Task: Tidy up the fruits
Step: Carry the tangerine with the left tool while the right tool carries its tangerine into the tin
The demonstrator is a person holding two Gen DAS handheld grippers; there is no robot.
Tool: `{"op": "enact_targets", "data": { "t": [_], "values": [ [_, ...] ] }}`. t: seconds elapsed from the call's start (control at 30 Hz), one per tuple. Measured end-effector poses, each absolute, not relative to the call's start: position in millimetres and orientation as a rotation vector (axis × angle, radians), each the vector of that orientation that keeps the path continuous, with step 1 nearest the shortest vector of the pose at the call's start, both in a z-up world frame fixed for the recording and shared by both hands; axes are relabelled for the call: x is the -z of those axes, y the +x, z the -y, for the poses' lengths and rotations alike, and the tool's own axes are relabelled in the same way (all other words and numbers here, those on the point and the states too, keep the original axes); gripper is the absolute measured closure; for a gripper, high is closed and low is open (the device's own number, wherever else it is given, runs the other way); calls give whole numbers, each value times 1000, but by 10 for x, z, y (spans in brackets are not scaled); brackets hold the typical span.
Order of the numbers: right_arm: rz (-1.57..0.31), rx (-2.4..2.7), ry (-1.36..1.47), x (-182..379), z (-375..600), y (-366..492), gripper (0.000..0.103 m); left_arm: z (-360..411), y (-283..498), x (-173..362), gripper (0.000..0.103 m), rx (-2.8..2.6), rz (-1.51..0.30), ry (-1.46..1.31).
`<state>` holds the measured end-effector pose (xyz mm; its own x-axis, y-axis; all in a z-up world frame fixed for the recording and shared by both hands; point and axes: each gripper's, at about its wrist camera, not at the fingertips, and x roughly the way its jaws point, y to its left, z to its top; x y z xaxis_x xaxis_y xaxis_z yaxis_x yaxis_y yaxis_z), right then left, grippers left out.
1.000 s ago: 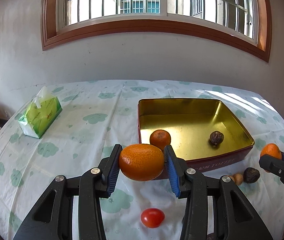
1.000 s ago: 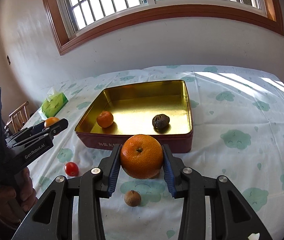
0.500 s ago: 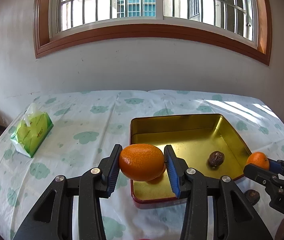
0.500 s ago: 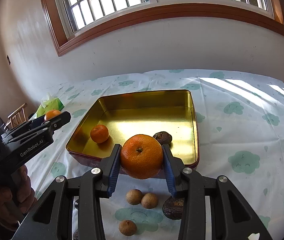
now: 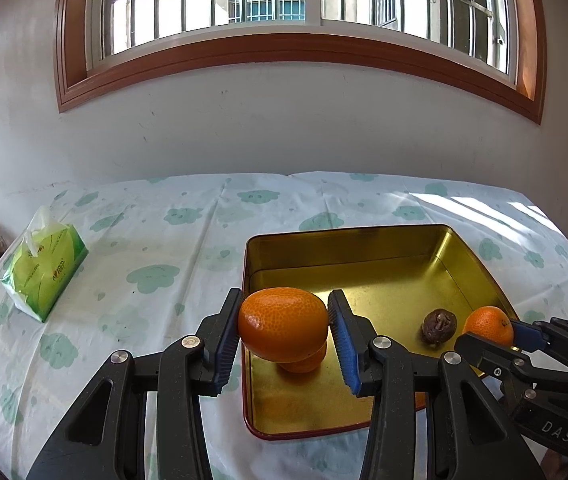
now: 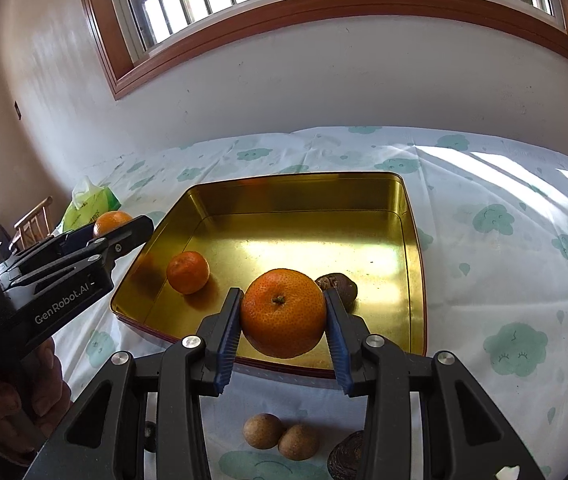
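Observation:
My left gripper point(image 5: 285, 306) is shut on a large orange point(image 5: 280, 330) that hangs over the near left part of the gold tin point(image 5: 348, 230). Under it, a small orange point(image 5: 304, 364) lies in the tin, partly hidden. A dark wrinkled fruit point(image 5: 438, 326) lies further right in the tin. My right gripper point(image 6: 283, 300) is shut on a second large orange point(image 6: 283, 314) above the tin's near rim point(image 6: 284, 364). The small orange point(image 6: 187, 272) and the dark fruit point(image 6: 342, 284) show behind it. Each gripper appears at the edge of the other's view.
Two brown round fruits point(image 6: 263, 431) and a dark one point(image 6: 344, 456) lie on the cloud-print cloth in front of the tin. A green tissue pack point(image 5: 44, 268) sits at the far left. A person's hand point(image 6: 16, 396) holds the left gripper. A wooden chair point(image 6: 32, 220) stands past the table's left edge.
Both grippers have carried their oranges forward, from in front of the tin to over it. The red tomato has dropped out of the left wrist view.

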<state>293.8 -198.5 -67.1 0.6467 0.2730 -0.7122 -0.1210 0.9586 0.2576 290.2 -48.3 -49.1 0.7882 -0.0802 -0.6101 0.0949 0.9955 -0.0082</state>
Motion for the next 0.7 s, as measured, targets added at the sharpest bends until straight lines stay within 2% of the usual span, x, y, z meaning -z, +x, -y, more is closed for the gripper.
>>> {"op": "enact_targets", "data": {
  "t": [0.7],
  "values": [
    [-878,-258,178,853,1851,3248,66,501,3121,638,59,105,-673,23]
  ]
}}
